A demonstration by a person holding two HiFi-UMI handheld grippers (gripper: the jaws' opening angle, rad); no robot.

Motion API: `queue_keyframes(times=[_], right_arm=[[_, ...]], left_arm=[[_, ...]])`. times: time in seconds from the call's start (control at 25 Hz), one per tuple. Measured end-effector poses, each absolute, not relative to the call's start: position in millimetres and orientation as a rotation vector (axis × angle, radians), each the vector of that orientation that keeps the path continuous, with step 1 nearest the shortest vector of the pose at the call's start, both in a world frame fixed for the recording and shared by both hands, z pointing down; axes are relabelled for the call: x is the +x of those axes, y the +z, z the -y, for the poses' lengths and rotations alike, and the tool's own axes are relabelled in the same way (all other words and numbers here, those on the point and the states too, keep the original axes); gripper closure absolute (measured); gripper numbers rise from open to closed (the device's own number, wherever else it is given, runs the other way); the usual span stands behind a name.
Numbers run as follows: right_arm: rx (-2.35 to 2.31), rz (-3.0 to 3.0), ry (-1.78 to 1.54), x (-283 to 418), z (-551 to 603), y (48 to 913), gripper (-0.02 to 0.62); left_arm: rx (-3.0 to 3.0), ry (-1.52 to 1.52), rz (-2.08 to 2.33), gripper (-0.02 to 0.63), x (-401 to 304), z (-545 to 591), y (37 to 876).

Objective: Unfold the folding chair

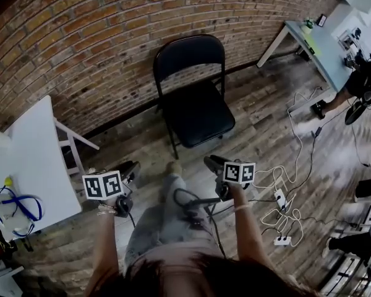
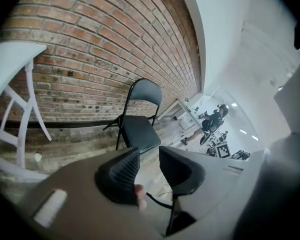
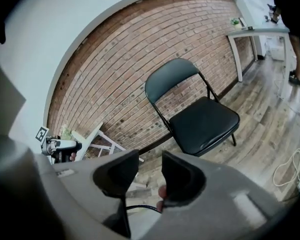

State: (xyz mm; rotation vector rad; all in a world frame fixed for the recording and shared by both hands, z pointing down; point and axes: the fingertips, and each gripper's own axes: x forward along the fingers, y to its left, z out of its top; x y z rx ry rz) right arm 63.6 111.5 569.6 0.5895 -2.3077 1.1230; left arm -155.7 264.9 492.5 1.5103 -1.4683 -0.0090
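Holding my left gripper (image 1: pixel 128 168) and right gripper (image 1: pixel 213 164) off the folding chair (image 1: pixel 195 104), I have both pairs of jaws partly spread, pinching nothing. The chair stands open, seat down, backrest against the brick wall (image 1: pixel 99 42). Unfolding looks done; I'd just check the seat lies fully flat

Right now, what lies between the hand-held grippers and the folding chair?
Before the chair, only wooden floor and the person's foot, seen in the head view.
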Motion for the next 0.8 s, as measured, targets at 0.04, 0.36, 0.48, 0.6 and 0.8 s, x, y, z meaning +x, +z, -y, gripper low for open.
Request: queue_keyframes(times=[0.04,0.36,0.48,0.6,0.8], right_arm=[[0.599,2.321,1.115,64.4,-113.2,563.1,0.456],[0.637,2.370,1.050,75.7,-126.8,527.4,0.463],[0.650,2.385,1.043,79.8,-131.9,519.3,0.463],[0.652,2.410,1.038,81.9,-140.2,508.6,0.465],[0.681,2.419,1.040,98.2,-153.5,502.0,0.500]], left_arm=[[1.515,-0.006,1.470,0.483,-154.0,-271.2,488.9],[1.564,0.030,1.514,0.485,-134.8,-299.2,456.4],[1.569,0.039,1.518,0.485,-125.2,-304.8,450.7],[1.565,0.038,1.521,0.485,-113.5,-308.5,446.6],[1.565,0.055,1.508,0.486,-81.8,-313.2,445.9]])
